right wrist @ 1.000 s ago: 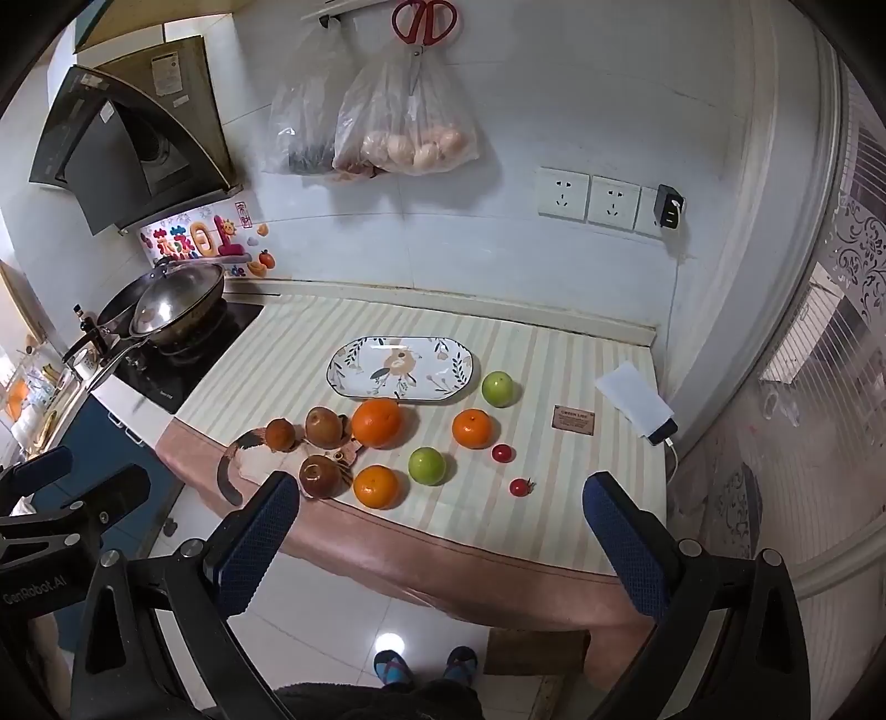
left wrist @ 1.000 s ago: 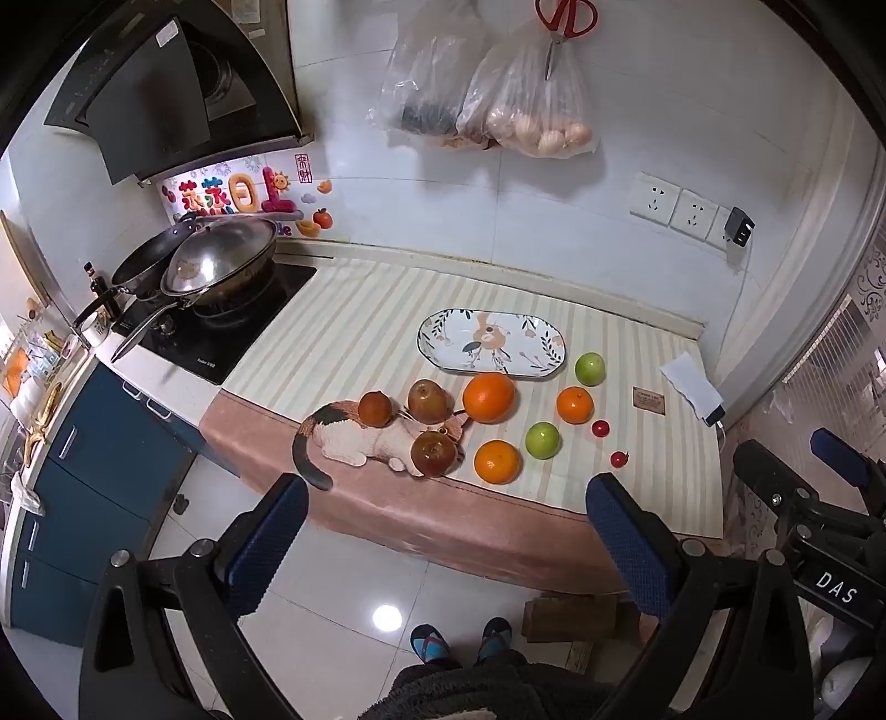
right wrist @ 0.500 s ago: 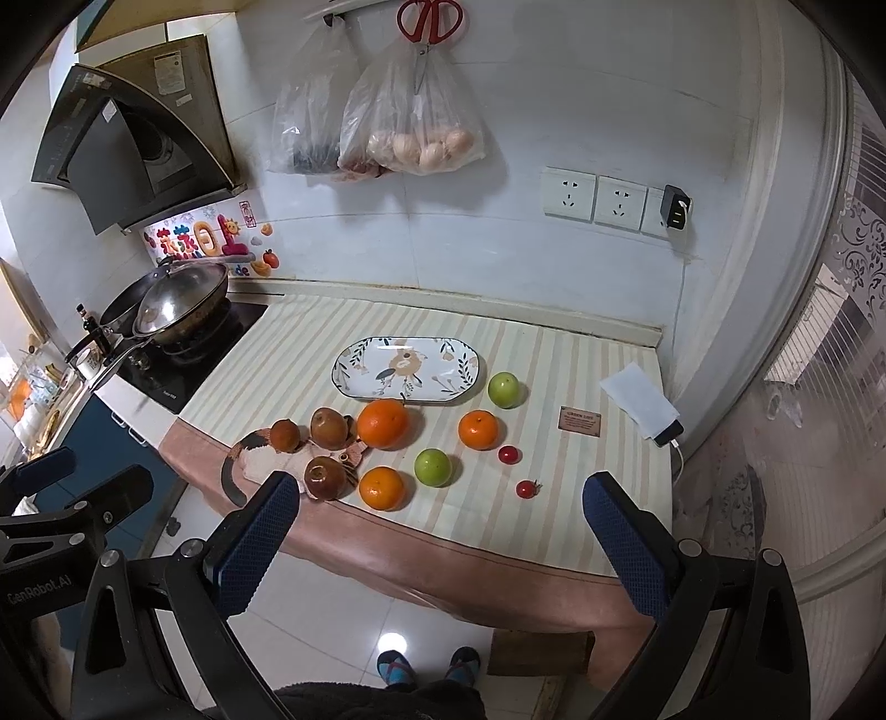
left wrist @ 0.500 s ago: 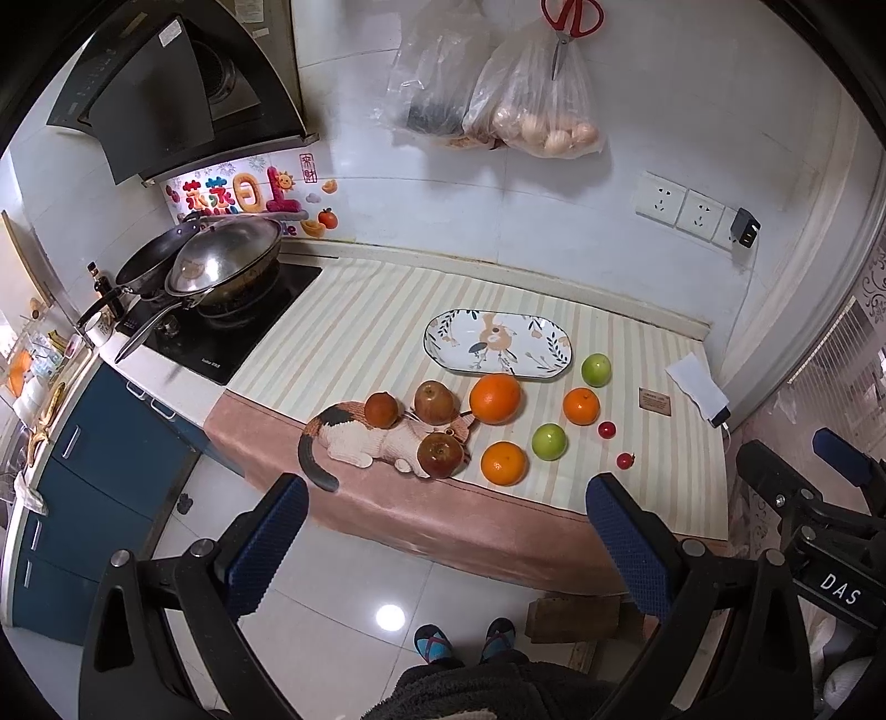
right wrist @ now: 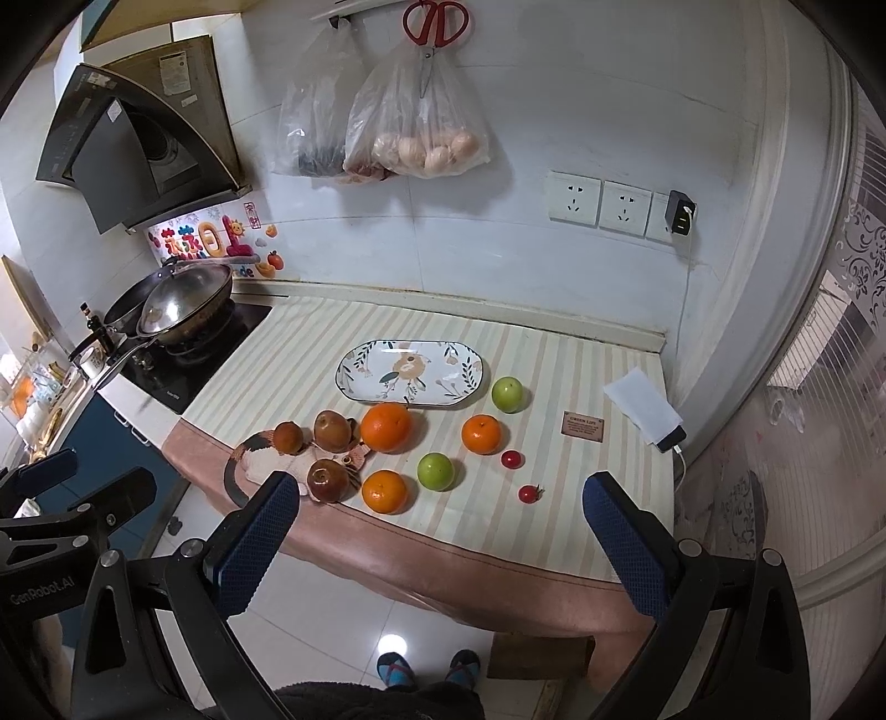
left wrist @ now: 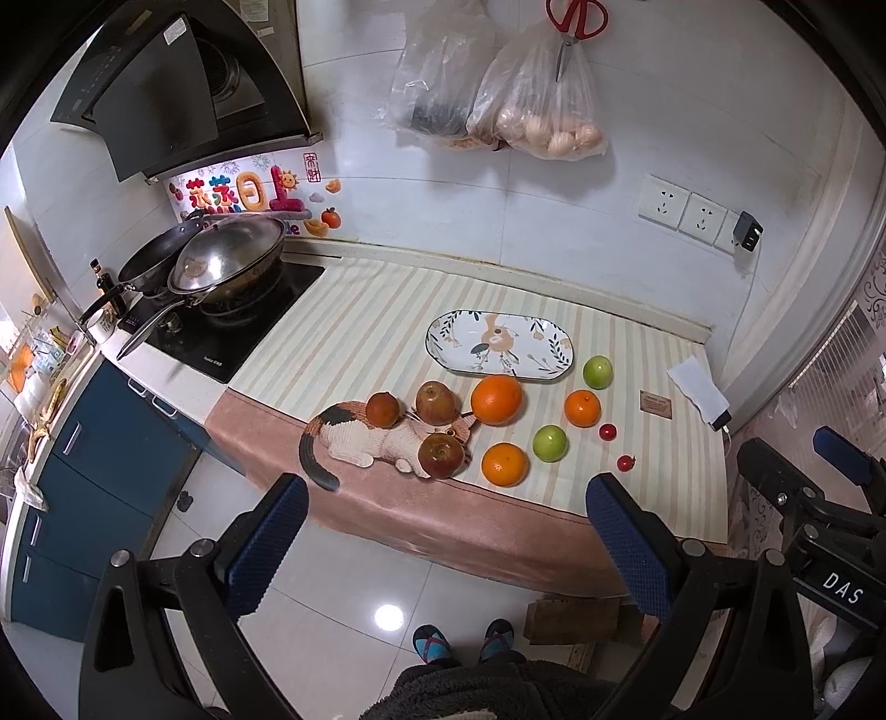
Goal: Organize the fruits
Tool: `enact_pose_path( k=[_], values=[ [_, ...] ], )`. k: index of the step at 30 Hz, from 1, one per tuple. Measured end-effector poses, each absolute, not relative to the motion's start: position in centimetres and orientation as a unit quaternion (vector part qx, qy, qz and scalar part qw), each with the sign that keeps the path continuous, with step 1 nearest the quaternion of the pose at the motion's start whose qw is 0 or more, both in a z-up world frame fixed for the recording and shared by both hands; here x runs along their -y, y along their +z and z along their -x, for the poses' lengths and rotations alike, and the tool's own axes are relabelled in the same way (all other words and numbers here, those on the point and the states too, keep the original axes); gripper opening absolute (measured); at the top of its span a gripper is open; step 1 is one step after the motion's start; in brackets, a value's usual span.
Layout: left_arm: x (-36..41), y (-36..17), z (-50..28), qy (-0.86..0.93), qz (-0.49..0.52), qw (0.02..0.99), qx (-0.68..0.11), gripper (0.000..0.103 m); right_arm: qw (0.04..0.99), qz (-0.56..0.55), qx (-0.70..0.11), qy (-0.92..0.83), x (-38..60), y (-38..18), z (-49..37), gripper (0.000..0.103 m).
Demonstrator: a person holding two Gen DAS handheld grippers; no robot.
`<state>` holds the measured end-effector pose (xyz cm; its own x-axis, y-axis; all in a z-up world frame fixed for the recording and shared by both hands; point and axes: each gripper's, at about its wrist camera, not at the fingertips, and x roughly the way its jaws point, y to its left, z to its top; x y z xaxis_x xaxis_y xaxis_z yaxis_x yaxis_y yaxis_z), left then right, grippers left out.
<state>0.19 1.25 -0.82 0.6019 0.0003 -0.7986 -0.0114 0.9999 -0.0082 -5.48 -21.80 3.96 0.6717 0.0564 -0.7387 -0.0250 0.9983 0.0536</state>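
A flowered oval plate (left wrist: 498,346) (right wrist: 410,370) lies empty on the striped counter. In front of it sit three oranges, the biggest (left wrist: 496,399) (right wrist: 386,427) nearest the plate, two green apples (left wrist: 550,443) (right wrist: 436,471), two small red tomatoes (left wrist: 626,462) (right wrist: 529,493), and three brownish-red fruits (left wrist: 441,455) (right wrist: 329,480) on a cat-shaped mat (left wrist: 365,440). My left gripper (left wrist: 446,540) and right gripper (right wrist: 437,540) both hang open over the floor, short of the counter's front edge, holding nothing.
A stove with stacked pans (left wrist: 221,266) stands at the counter's left end. Bags (right wrist: 415,127) and red scissors (right wrist: 436,22) hang on the wall. A phone with white paper (right wrist: 645,407) and a small brown card (right wrist: 582,426) lie at the right. A person's feet (left wrist: 462,642) stand below.
Both views have crept slightly; the counter and fruits sit a little lower and nearer in frame. Nothing on the counter has moved, and both grippers stay open.
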Motion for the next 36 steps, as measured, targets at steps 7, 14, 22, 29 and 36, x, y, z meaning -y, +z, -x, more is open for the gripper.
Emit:
enact_pose_path(
  k=[7,14,22,29,36],
  values=[
    [-1.25,-0.81,-0.21,0.003,0.006,0.895,-0.446,0.103,0.914,-0.02,-0.405,0.023,21.79,4.04,5.49,0.103],
    [-1.25,-0.8,-0.22,0.003,0.006,0.895,-0.446,0.103,0.913,-0.02,-0.406,0.024,21.75,4.06,5.44,0.103],
    [-1.26,-0.79,-0.22,0.003,0.006,0.895,-0.447,0.103,0.914,-0.019,-0.404,0.023,21.64,3.99,5.5,0.103],
    [-1.31,-0.8,-0.21,0.003,0.007,0.895,-0.447,0.103,0.914,-0.018,-0.404,0.023,21.44,4.15,5.41,0.103],
    [-1.26,-0.81,-0.19,0.003,0.007,0.895,-0.446,0.103,0.914,-0.018,-0.404,0.023,21.39,4.13,5.3,0.103]
  ],
)
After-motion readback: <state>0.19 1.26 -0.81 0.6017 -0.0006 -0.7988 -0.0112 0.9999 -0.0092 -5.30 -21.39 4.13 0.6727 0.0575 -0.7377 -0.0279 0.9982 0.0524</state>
